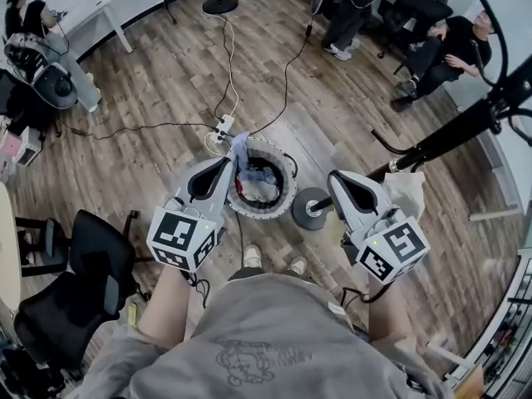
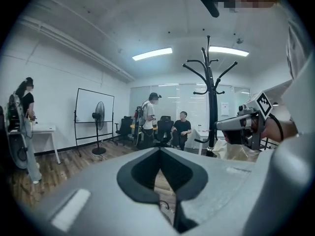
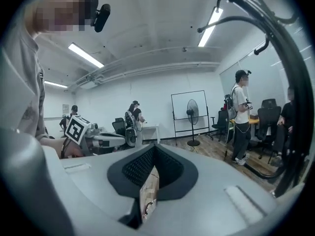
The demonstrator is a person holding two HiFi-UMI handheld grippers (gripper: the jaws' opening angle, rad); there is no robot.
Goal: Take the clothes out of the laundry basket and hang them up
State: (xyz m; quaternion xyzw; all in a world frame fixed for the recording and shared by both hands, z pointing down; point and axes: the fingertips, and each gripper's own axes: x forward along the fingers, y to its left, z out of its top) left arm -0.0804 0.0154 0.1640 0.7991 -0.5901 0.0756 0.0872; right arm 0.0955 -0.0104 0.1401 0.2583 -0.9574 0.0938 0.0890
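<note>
- Two hand-held grippers hang low over the wood-plank floor of a white-walled office, seen from above the operator's grey shirt.
- At far left, a black office chair stands beside the operator. A person is by a white table in the top corner.
- The left gripper points toward the rim of the laundry basket, its jaws pressed together with nothing between them.
- The laundry basket, round and white-rimmed, sits on the floor between the two grippers with clothes heaped inside. A power strip with trailing cables lies just beyond it.
- The coat rack has its round base just right of the basket, and its black pole slants up toward the right edge.
- The right gripper is likewise closed and empty. A pale cloth shows just beside it, though what it rests on cannot be made out.
- At far right, a seated person and a standing one are among dark chairs.
</note>
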